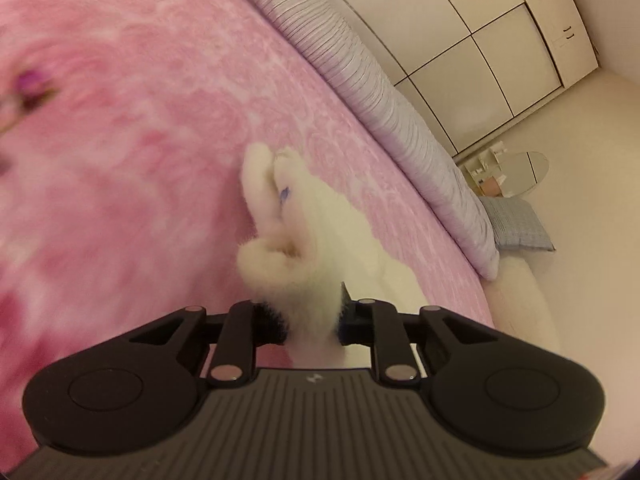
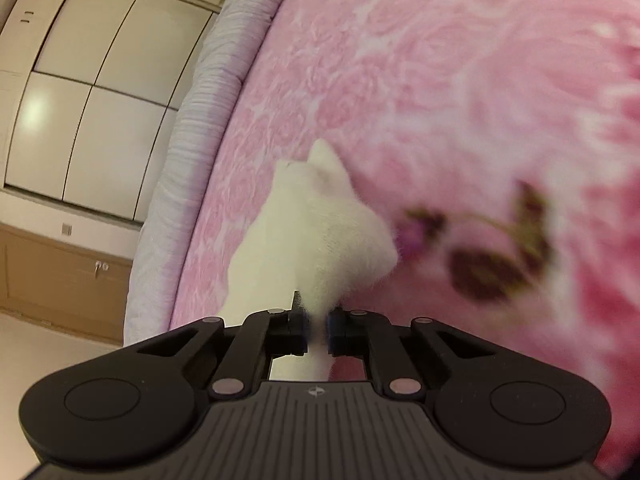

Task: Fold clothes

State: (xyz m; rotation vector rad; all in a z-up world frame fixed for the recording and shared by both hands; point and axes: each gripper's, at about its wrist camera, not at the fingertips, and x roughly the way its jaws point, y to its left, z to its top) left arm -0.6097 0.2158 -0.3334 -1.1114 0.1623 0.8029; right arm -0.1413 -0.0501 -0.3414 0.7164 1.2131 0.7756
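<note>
A white fuzzy garment (image 1: pixel 296 240) is held over the pink flowered bedspread (image 1: pixel 140 120). My left gripper (image 1: pixel 312 320) is shut on a bunched part of it, and folds of it stick up ahead of the jaws. My right gripper (image 2: pixel 318 330) is shut on another part of the white garment (image 2: pixel 316 224), which rises in front of the jaws and hides the fingertips. The pink bedspread (image 2: pixel 460 80) lies behind it. Both views are blurred toward the outer side.
A lilac striped bed edge (image 1: pixel 384 92) runs beside the bedspread, also in the right wrist view (image 2: pixel 192 120). Cream wardrobe doors (image 1: pixel 480 40) stand beyond the floor. A grey cushion (image 1: pixel 516 224) and a small round table (image 1: pixel 520 172) are by the wall. A wooden cabinet (image 2: pixel 60 280) stands low left.
</note>
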